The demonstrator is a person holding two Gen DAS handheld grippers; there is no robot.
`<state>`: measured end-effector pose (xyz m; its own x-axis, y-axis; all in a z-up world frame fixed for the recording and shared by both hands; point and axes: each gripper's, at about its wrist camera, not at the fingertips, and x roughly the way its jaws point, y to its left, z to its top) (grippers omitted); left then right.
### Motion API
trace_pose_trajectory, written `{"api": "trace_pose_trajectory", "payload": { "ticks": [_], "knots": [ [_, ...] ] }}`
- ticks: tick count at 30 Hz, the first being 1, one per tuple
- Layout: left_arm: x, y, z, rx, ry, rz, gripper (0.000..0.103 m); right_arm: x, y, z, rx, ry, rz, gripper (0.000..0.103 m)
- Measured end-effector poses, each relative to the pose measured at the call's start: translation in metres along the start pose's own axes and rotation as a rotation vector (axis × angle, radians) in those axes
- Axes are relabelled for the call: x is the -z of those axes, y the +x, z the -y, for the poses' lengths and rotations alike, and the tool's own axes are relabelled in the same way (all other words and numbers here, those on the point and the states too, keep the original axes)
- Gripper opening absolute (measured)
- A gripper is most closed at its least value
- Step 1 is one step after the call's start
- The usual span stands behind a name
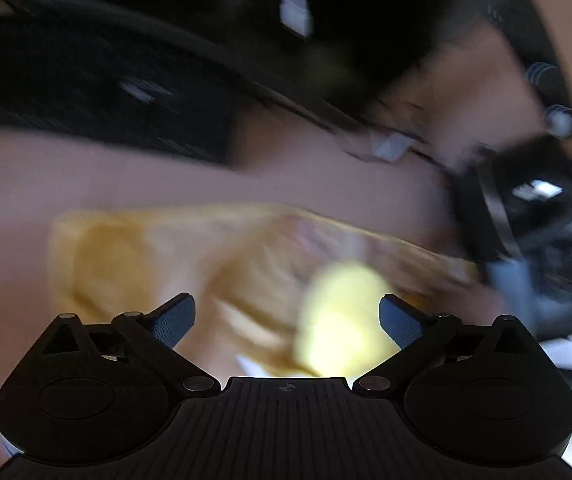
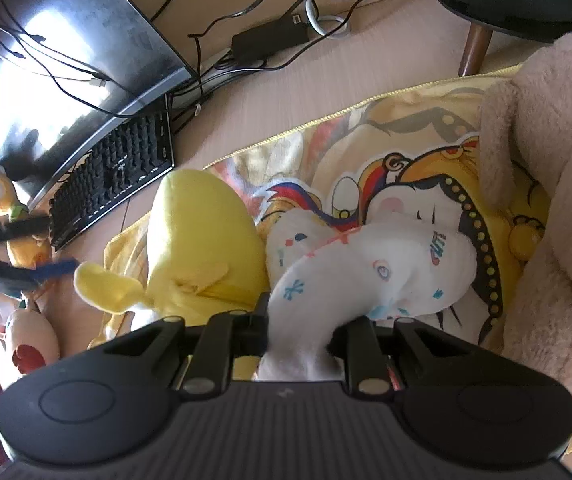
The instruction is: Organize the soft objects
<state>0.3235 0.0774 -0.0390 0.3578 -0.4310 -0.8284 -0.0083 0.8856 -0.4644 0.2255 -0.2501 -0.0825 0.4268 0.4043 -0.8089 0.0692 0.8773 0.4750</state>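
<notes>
My right gripper (image 2: pixel 300 332) is shut on a white plush toy (image 2: pixel 366 264) with small coloured prints and holds it over a yellow cartoon-print cloth (image 2: pixel 386 148). A yellow plush toy (image 2: pixel 201 248) lies on the cloth just left of it. A large beige plush (image 2: pixel 554 184) sits at the right. My left gripper (image 1: pixel 286 320) is open and empty, above the blurred yellow plush (image 1: pixel 342 312) and the cloth (image 1: pixel 133 256). The left gripper also shows blurred at the left edge of the right wrist view (image 2: pixel 9 248).
A black keyboard (image 2: pixel 113 176) and a monitor (image 2: pixel 65 56) stand at the back left on the beige surface, with cables and a power brick (image 2: pixel 269 40). A dark stool with a wooden leg (image 2: pixel 474 48) is at the back right. Small toy figures (image 2: pixel 25 340) lie at the left.
</notes>
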Motion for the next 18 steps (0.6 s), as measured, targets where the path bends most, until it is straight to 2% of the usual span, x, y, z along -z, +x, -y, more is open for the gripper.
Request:
{"api": "trace_pose_trajectory", "payload": {
  "ticks": [1,3,6,9,10,12,15,18],
  "knots": [
    [-0.009,0.001,-0.011,-0.048,0.005,-0.004,0.101,0.0,0.0,0.0,0.0,0.002,0.0,0.021],
    [-0.021,0.016,-0.029,-0.138,0.023,-0.059,0.101,0.001,0.0,0.0,0.002,0.005,0.0,0.021],
    [-0.019,0.043,-0.038,-0.294,0.101,-0.112,0.101,0.003,-0.002,0.0,0.009,0.01,0.001,0.021],
    [-0.001,0.062,-0.022,-0.495,0.279,-0.06,0.101,0.003,-0.002,0.001,0.018,0.019,0.001,0.021],
    [0.003,0.068,-0.015,-0.529,0.317,-0.048,0.101,0.003,-0.002,0.001,0.02,0.022,0.0,0.021],
    [0.012,0.077,-0.006,-0.57,0.377,-0.047,0.101,0.003,-0.001,0.001,0.024,0.026,-0.003,0.021],
    [0.017,0.092,-0.002,-0.563,0.414,-0.092,0.101,0.003,0.0,0.0,0.027,0.026,-0.007,0.022],
    [0.015,0.094,-0.005,-0.558,0.415,-0.087,0.101,0.003,0.0,0.0,0.03,0.025,-0.008,0.022]
  ]
}}
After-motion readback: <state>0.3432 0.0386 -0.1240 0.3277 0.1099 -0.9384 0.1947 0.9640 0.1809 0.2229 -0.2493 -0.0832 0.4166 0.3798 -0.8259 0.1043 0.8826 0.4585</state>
